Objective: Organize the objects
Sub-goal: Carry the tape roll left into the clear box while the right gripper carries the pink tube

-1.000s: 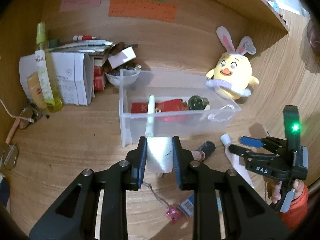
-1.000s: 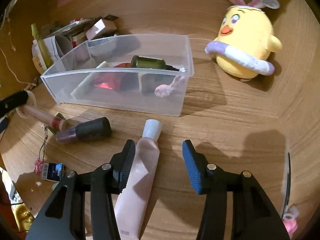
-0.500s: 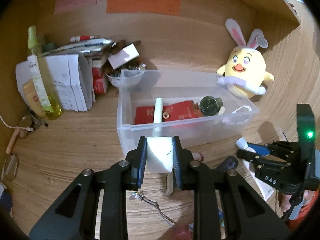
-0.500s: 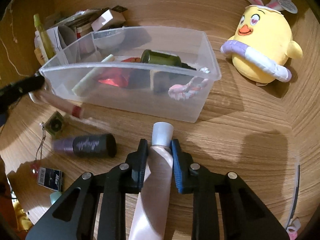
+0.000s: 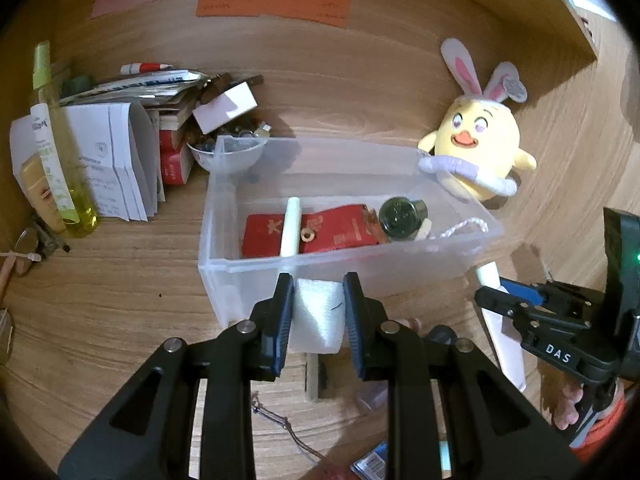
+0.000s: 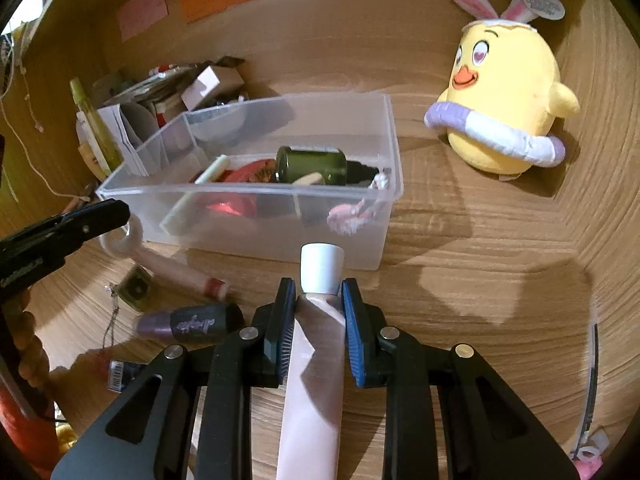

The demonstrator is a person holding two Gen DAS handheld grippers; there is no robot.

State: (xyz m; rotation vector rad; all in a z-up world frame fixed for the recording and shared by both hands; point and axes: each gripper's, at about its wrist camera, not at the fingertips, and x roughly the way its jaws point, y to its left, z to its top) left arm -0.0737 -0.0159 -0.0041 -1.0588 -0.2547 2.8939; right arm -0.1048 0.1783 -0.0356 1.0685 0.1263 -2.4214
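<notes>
A clear plastic bin point(image 5: 224, 264) point(image 6: 390, 168) stands on the wooden desk and holds a red packet point(image 5: 340, 228), a green bottle point(image 6: 312, 166), a white stick point(image 5: 290, 226) and a pink cord point(image 6: 352, 216). My left gripper point(image 5: 318, 312) is shut on a white tape roll point(image 5: 318, 320), held just in front of the bin's near wall; it shows at the left of the right wrist view point(image 6: 116, 210). My right gripper point(image 6: 318, 312) is shut on a pale pink tube point(image 6: 316, 380) with a white cap, lifted off the desk; it shows in the left wrist view point(image 5: 504, 300).
A yellow bunny-eared chick plush point(image 6: 504, 100) sits right of the bin. A purple-black lip tube point(image 6: 188, 324), a pink lip gloss point(image 6: 180, 276), a small charm point(image 6: 136, 288) and a barcode item point(image 6: 120, 370) lie on the desk. Papers, boxes, a bowl and a yellow-green bottle point(image 5: 60, 160) crowd the back left.
My right gripper closed on the pink tube and lifted it toward the bin. My left gripper carried the tape roll forward and up to the bin's near wall.
</notes>
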